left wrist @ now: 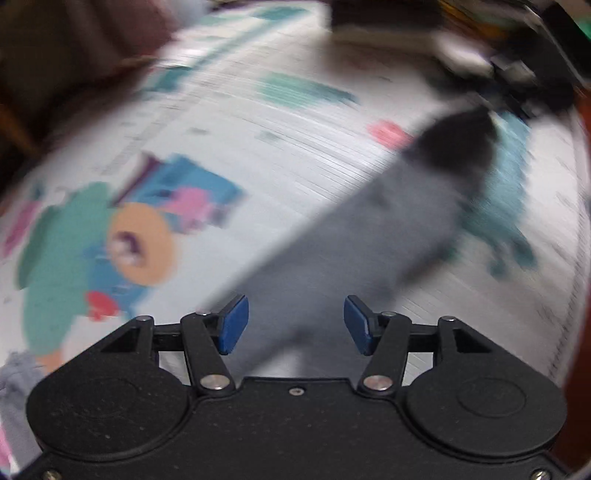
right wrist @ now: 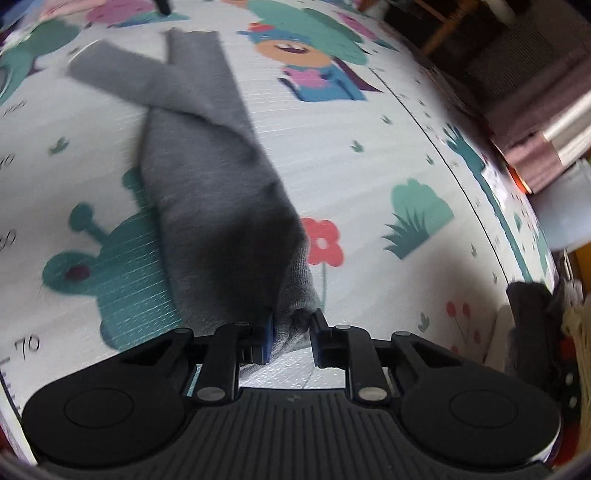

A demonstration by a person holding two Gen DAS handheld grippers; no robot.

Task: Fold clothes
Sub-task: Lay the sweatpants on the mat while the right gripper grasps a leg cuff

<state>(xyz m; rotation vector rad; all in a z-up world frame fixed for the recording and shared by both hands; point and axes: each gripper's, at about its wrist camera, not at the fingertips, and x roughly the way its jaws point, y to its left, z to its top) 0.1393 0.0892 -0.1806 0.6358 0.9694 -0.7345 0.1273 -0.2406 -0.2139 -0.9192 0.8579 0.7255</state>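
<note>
A long grey garment [right wrist: 207, 155] lies on the printed play mat [right wrist: 369, 177], and one sleeve [right wrist: 122, 74] crosses it at the far end. My right gripper [right wrist: 293, 339] is shut on the garment's near end, with bunched knit pressed between its blue pads. In the blurred left wrist view the same grey garment [left wrist: 343, 229] runs from under the gripper up to the right and ends in a dark patch [left wrist: 458, 140]. My left gripper [left wrist: 296, 325] stands open over the cloth; its blue pads [left wrist: 234, 325] are well apart and do not press on it.
The play mat [left wrist: 258, 122] has cartoon figures, a red flower [right wrist: 323, 242] and green bushes. Another grey cloth [left wrist: 14, 376] shows at the left edge. A dark cloth [right wrist: 528, 306] and a white container [right wrist: 569, 206] sit past the mat's right border. Wooden furniture legs [right wrist: 443, 26] stand at the back.
</note>
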